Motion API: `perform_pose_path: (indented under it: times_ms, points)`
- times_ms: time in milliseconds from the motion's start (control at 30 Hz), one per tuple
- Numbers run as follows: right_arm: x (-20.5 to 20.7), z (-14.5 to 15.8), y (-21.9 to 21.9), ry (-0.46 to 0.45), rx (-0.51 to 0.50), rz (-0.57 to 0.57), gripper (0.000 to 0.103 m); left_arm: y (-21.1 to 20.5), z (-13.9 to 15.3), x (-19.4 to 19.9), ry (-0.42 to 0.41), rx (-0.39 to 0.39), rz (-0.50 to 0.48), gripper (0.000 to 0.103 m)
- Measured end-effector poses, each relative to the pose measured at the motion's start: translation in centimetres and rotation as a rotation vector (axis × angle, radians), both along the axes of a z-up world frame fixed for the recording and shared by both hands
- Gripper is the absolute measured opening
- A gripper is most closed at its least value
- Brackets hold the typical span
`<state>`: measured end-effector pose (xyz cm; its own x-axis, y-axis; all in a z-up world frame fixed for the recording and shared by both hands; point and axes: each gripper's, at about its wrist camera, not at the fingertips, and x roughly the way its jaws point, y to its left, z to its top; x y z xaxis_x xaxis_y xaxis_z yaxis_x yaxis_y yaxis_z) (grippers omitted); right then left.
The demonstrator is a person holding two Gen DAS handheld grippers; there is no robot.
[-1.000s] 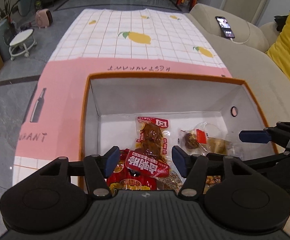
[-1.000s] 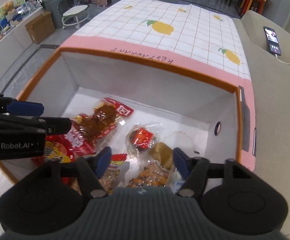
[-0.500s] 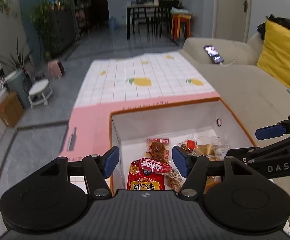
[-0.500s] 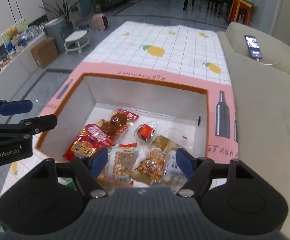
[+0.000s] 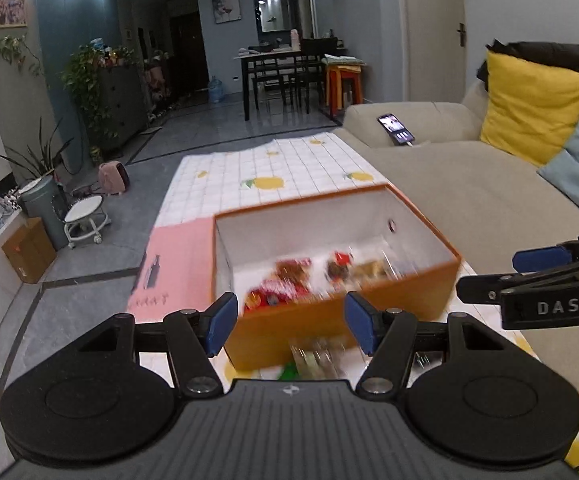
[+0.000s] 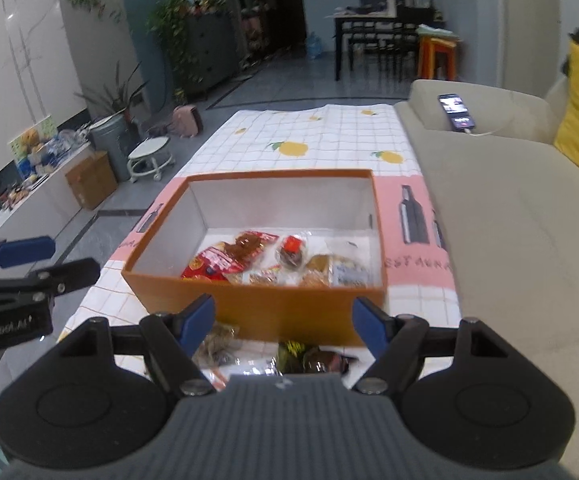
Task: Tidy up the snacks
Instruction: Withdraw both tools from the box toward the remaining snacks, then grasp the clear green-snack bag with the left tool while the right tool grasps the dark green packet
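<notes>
An orange box (image 6: 281, 316) with a white inside stands on the table and holds several snack packets, among them a red packet (image 6: 213, 262). The box (image 5: 329, 320) is blurred in the left wrist view. My left gripper (image 5: 289, 322) is open and empty, above and short of the box's near wall. My right gripper (image 6: 283, 318) is open and empty, also short of the near wall. Loose snack packets (image 6: 309, 360) lie on the table in front of the box.
A checked tablecloth (image 6: 321, 148) with lemon prints covers the table. A beige sofa (image 6: 509, 216) runs along the right, with a phone (image 6: 455, 110) and a yellow cushion (image 5: 529, 104) on it. A stool (image 5: 85, 216) and cardboard box (image 5: 29, 248) stand on the floor at the left.
Both grippers have pulled back and up out of the box. They were over its inside; now they are before its near wall. Both stay open and empty.
</notes>
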<state>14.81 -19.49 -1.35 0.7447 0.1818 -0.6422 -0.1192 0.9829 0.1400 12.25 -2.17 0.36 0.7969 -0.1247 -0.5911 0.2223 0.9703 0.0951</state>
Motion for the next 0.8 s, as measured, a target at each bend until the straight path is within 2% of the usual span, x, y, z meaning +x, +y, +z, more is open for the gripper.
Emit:
perform_pose_path:
  times_ms: [233, 333, 400, 500, 800]
  points:
    - [-4.9, -2.9, 1.0, -0.04, -0.072, -0.039, 0.073, 0.2, -3.0, -2.7, 0.045, -0.059, 0.004, 0.072]
    - [-5.8, -4.3, 1.4, -0.029, -0.074, -0.026, 0.073, 0.0, -4.5, -3.1, 0.074, -0.04, -0.008, 0.072]
    - [-5.9, -5.2, 1.6, -0.004, -0.065, -0.021, 0.073, -0.3, -5.5, -3.3, 0.091, -0.022, -0.011, 0.072]
    - [-5.6, -6.5, 1.8, 0.032, -0.053, -0.014, 0.073, -0.4, -6.5, -3.3, 0.12, -0.049, -0.021, 0.072]
    - [-3.7, -9.1, 2.2, 0.073, -0.061, -0.019, 0.072, -0.4, -8.1, -1.6, 0.149, -0.064, 0.006, 0.07]
